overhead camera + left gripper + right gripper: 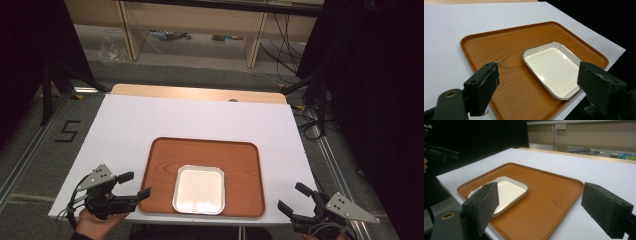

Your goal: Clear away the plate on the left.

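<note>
White table (125, 125), both grippers wide open, seemingly empty

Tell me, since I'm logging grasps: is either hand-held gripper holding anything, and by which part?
Nothing is held. The left hand-held gripper and right hand-held gripper are both open, off the tray.

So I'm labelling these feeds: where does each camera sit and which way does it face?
High view: above the near edge, looking forward and down; both tongs, left and right, show.
Left gripper view: rides the left tongs, facing the tray.
Right gripper view: rides the right tongs.
All share the white dish.
</note>
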The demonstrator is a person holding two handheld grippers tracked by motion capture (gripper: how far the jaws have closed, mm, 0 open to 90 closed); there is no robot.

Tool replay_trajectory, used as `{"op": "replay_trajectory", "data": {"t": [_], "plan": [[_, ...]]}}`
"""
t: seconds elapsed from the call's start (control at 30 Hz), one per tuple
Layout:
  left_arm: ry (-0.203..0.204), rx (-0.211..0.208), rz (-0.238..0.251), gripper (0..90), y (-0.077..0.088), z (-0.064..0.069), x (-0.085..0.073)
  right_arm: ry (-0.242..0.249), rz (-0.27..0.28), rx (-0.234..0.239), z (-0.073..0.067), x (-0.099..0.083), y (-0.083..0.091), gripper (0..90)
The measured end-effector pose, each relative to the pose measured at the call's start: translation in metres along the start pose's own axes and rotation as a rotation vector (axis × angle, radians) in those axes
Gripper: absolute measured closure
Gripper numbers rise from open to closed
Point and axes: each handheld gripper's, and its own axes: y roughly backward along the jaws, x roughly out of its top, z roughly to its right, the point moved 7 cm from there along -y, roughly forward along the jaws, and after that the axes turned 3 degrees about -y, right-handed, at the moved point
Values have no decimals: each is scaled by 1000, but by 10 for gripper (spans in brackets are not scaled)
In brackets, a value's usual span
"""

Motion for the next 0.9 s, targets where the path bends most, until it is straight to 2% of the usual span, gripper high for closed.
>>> {"op": "replay_trajectory", "data": {"t": [0.03, 0.07, 0.1, 0.13, 0.17, 0.23, 0.27, 0.37, 0.57, 0.67, 0.73, 0.83, 0.9], "plan": [[-6, -8, 4, 175, 0, 1, 0, 3, 5, 0, 0, 0, 0, 153], [-25, -6, -5, 175, 2, 1, -1, -38, -4, 18, -4, -1, -1, 153], [-5, -1, -1, 175, 2, 2, -1, -42, -9, 20, -4, -1, -1, 153], [-5, -1, -1, 175, 2, 2, -1, 5, 6, 2, 0, 0, -1, 153], [-15, -2, 1, 175, 5, 3, -2, 8, 4, 2, 0, 0, -1, 153], [-29, -4, 2, 175, 8, 5, -2, 10, 8, -2, 1, 0, -2, 153], [-11, 2, 9, 177, 9, 7, -2, 11, 9, -2, 1, 0, -2, 153], [-18, -3, -6, 178, 11, 12, -5, -5, -10, 7, -1, -1, -1, 153], [-40, -9, -4, 180, 17, 24, -7, 4, -4, 3, 0, -1, -1, 153], [-34, -14, 0, 183, 21, 30, -8, 0, -7, 7, -1, -1, -2, 153], [-57, -23, 0, 185, 21, 30, -8, -15, -13, 2, -2, -1, -2, 153], [-43, -7, -2, 188, 21, 29, -9, 2, -2, 10, -1, -1, -2, 153], [-59, -12, -1, 189, 22, 28, -8, 4, -2, 9, -1, 0, -1, 153]]}}
